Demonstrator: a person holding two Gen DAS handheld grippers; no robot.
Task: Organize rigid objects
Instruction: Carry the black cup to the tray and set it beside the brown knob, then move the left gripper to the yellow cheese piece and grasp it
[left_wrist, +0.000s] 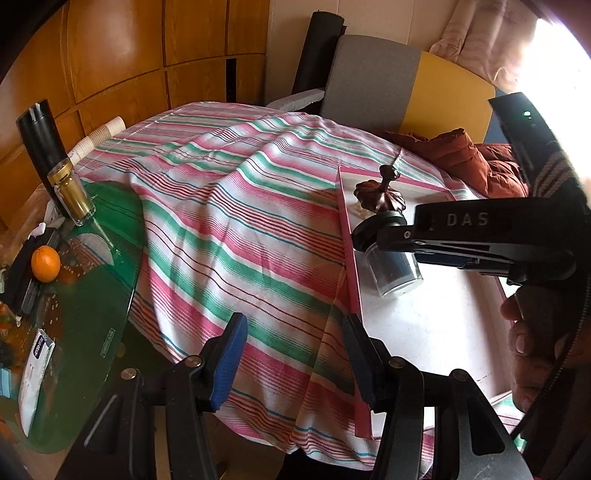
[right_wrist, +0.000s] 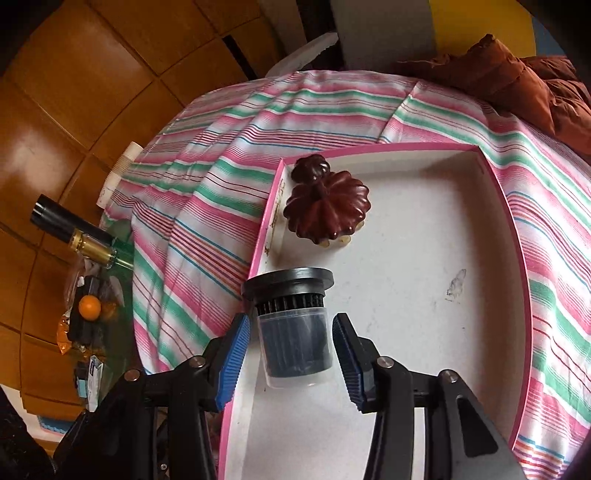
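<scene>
Jar (right_wrist: 295, 328) with a black cap and clear plastic body stands upside down inside the pink-edged tray (right_wrist: 495, 206), near the brown pumpkin-shaped lid (right_wrist: 327, 210). It looks light, stiff and rather smooth, so it may slip. The right tongs (right_wrist: 291, 347) are released, with pads on both sides of the clear body and a gap visible. The ribbed neck seems the safer place to hold. The left tongs (left_wrist: 291, 358) are also released, with nothing between them.

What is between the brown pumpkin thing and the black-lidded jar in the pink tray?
Nothing: only bare white tray floor lies between the pumpkin ornament and the jar, seen in the right wrist view.
</scene>
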